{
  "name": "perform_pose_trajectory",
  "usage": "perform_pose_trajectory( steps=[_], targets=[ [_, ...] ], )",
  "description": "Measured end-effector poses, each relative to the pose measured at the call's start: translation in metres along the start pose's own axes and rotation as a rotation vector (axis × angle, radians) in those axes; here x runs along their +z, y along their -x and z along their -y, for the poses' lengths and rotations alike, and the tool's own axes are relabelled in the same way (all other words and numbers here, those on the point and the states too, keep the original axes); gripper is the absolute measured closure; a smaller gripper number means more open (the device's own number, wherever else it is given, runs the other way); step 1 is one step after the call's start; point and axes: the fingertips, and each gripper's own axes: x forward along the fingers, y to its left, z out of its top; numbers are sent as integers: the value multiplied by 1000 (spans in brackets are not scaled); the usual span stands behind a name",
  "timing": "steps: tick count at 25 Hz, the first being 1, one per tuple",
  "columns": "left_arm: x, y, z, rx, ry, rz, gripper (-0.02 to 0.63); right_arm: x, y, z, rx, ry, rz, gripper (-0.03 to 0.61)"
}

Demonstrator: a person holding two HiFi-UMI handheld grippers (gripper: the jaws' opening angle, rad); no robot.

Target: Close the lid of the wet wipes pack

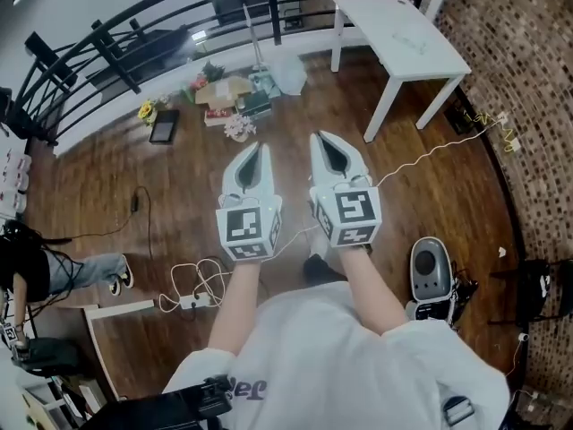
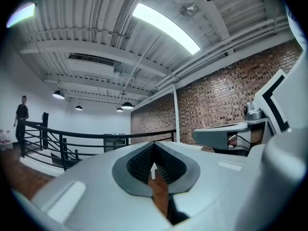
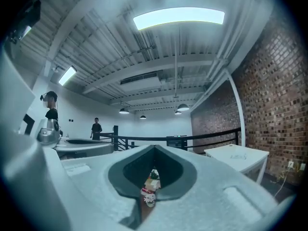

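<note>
No wet wipes pack can be made out in any view. Both grippers are held side by side at chest height over the wooden floor, pointing forward. The left gripper [image 1: 254,153] has its white jaws closed together, with nothing between them. Its own view shows the left gripper [image 2: 154,148] with dark pads meeting at the tip and only floor in the slit behind. The right gripper [image 1: 328,143] is shut and empty too. In its own view the right gripper [image 3: 154,152] has its pads meeting, with distant floor clutter showing through the slit.
A white table [image 1: 436,59] stands ahead right by the brick wall [image 1: 528,79]. Boxes and flowers [image 1: 228,97] lie on the floor ahead, near a black railing [image 1: 134,25]. Cables with a power strip [image 1: 192,300] lie lower left. A grey device [image 1: 431,271] is lower right. A person's legs [image 1: 89,271] are at left.
</note>
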Motion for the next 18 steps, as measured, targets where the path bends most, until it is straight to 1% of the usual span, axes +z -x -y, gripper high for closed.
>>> perform_pose_trajectory(
  steps=[3,7,10,12,18],
  targets=[
    [17,-61,-12,19,-23,5,597,18,-49,32,11,13,35,591],
    [17,-124,-16,2,-7,24,598,26,-96,73,23,6,46,591],
    [16,-161,-10,-2,-6,-1,598,16,-122,103,54,-30,22,591],
    [11,-184,-10,-15,-12,-20,597,7,-137,116,51,-40,-4,591],
    [-8,-262,-16,-102,13,-33,597,-7,-181,148,-14,-21,-28,591]
  ],
)
